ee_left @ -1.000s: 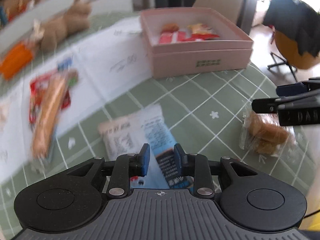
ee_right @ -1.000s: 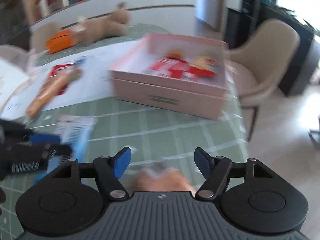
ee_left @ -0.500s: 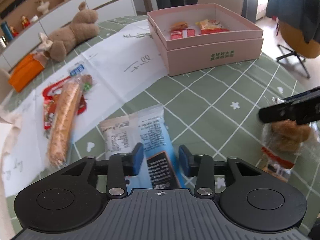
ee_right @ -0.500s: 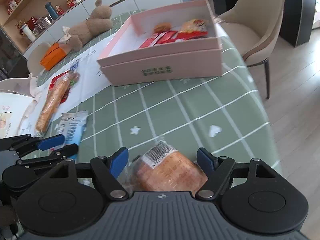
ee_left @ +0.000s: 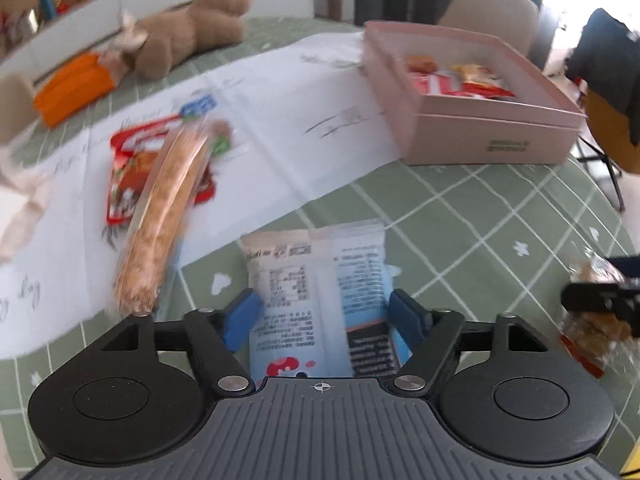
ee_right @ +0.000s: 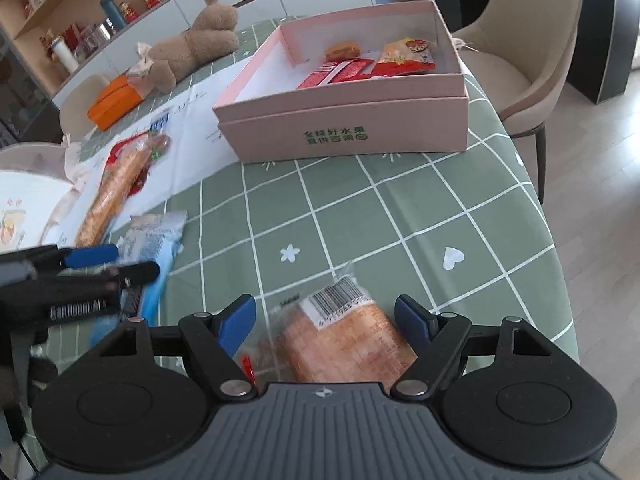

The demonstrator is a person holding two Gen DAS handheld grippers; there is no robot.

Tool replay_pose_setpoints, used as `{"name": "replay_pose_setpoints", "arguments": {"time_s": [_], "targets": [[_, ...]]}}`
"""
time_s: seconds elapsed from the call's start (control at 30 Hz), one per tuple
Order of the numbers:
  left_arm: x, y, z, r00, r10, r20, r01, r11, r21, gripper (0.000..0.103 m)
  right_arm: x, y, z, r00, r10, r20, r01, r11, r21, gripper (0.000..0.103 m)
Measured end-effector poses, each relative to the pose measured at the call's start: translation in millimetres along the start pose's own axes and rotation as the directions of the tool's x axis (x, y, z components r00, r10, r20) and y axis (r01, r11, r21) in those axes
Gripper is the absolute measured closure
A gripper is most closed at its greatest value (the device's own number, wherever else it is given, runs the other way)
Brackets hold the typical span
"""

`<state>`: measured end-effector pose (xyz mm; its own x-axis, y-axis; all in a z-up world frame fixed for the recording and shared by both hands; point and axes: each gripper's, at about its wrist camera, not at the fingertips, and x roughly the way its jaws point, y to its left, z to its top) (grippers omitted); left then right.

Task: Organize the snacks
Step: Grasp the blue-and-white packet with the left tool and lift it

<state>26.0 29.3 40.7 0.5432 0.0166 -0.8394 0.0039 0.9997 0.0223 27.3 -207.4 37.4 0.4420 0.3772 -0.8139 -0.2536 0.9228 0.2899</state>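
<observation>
While the left gripper [ee_left: 326, 312] has opened wider around the blue snack packet [ee_left: 320, 280] | right gripper [ee_right: 326, 320] open around bread packet [ee_right: 344, 340], lower centre | both grasps pending

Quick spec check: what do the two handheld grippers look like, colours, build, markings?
Both alike: left gripper and right gripper have ribbed grey bodies with a small crosshair mark, black linkage arms with silver pivot pins, round black side discs and blue finger pads. No cables or sleeves visible.
</observation>
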Motion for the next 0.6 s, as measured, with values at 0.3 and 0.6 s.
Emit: {"name": "replay_pose_setpoints", "arguments": {"time_s": [0.3,0.6], "targets": [[16.8,7.2,11.4,0.999,-0.038,-0.027,0.037,0.999,-0.032,0.011,8.4,17.5,-2.0,0.999,-0.047,-0.004,0.046,0.997,-0.066,0.013],[10.3,5.4,3.4,0.997,-0.069,-0.04,0.069,0.998,-0.009,0.014,-16.5,30.2,-2.7,0.997,-0.063,0.039,0.07,0.979,-0.189,0.013]]}}
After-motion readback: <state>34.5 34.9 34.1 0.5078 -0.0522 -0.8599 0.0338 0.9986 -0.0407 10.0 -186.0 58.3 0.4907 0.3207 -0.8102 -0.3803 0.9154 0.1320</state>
